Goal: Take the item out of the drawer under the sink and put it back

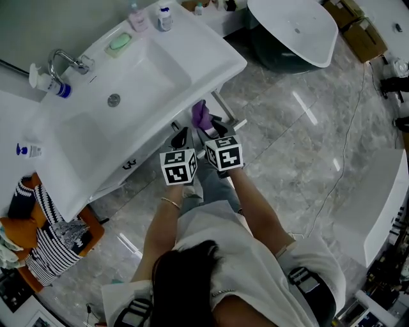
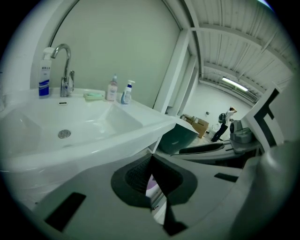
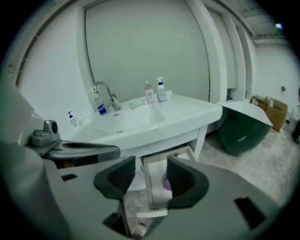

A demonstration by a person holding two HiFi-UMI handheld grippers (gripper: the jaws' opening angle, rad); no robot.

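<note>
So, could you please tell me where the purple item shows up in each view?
Head view: purple item, centre, just under the sink's front edge.
Left gripper view: a sliver, low centre, behind the left tongs.
Right gripper view: low centre, in the open drawer.
Shared landmark: the faucet.

**Location type:** bathroom display set inside a large hall, not a home bathroom.

**Bathroom fittings**
- A white washbasin [image 1: 128, 96] with a chrome tap [image 1: 64, 62] stands against a plain wall panel [image 3: 140, 51].
- A drawer [image 3: 159, 180] is mounted under the washbasin.
- Pump bottles [image 1: 137, 16] and a green soap bar [image 1: 119, 42] sit on the rim.
- A freestanding bathtub [image 1: 294, 32], white inside and dark green outside, stands just beside the washbasin.
- A second white tub [image 1: 383, 198] stands well apart from it.
- The floor [image 1: 300, 153] is glossy, marble-patterned tile.

**Hall features**
- The left gripper view shows a ribbed metal roof [image 2: 234, 42] with a strip light [image 2: 236, 84].
- Cardboard boxes [image 1: 358, 32] lie on the floor.
- A loose cable [image 1: 348, 140] crosses the tiles.
</note>
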